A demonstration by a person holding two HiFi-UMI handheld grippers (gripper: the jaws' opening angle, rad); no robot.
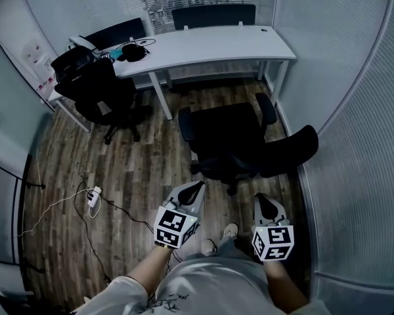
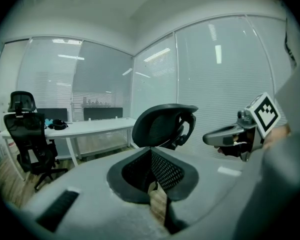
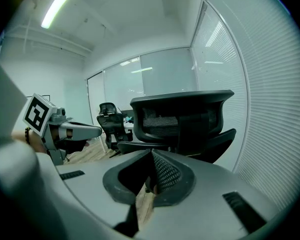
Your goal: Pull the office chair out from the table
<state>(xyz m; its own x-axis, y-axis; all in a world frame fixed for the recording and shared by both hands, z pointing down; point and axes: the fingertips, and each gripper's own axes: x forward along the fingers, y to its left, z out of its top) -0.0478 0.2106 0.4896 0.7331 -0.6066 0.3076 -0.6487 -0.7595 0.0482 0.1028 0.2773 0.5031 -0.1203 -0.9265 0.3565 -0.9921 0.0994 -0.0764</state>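
With both pairs of my jaws pressed together on nothing, my left gripper (image 1: 194,189) and right gripper (image 1: 268,203) hung side by side above the wooden floor (image 1: 138,169), a gap between them. The office chair (image 1: 236,143) stood just ahead of the jaws, untouched, its backrest nearest my right jaws, and it was well clear of the white surface (image 1: 210,44) beyond. A second black chair (image 1: 98,94) sat far ahead and left of my left jaws.
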